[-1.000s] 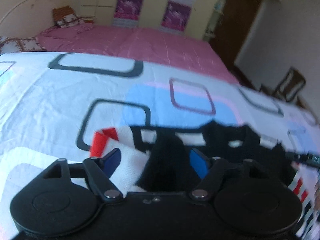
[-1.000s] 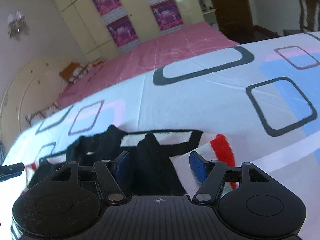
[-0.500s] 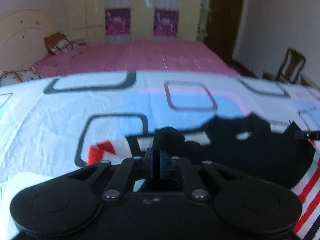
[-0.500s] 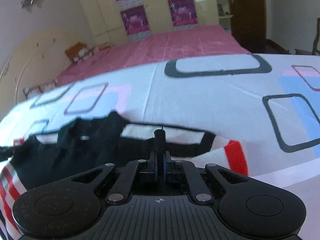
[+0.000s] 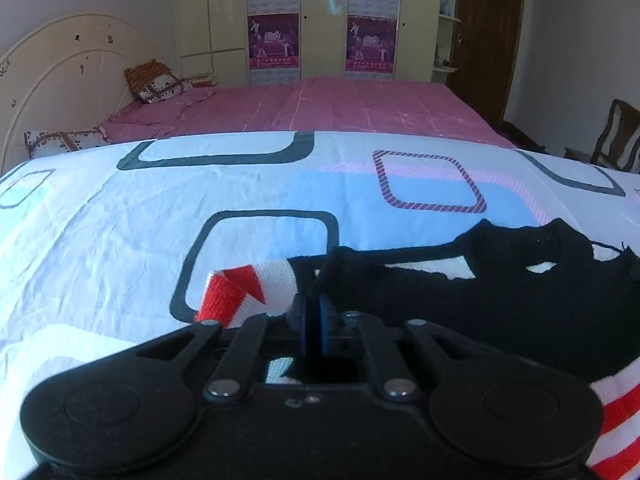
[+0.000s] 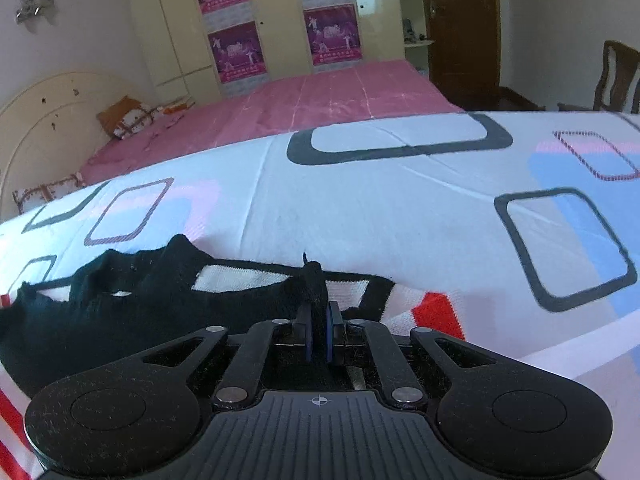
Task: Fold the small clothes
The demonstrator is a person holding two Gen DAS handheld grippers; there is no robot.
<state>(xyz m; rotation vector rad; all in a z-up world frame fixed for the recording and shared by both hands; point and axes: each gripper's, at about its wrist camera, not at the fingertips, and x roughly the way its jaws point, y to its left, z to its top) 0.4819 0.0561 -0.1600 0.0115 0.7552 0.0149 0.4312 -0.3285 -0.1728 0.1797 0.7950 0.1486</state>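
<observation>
With both grippers pinching black cloth on the striped knit garment (image 5: 500, 300), which lies on the patterned sheet (image 5: 120, 240), the fold should go best if the two grips lift together and travel evenly, keeping the edge between them taut. Left gripper (image 5: 314, 312) and right gripper (image 6: 318, 316) each stood spread over the garment a second ago. Their jaws have since closed on cloth; the left has just eased slightly.

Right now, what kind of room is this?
A bedroom, most likely: a bed with a pink sheet and a curved headboard, a wardrobe behind it, and a patterned bedsheet as the work surface.
</observation>
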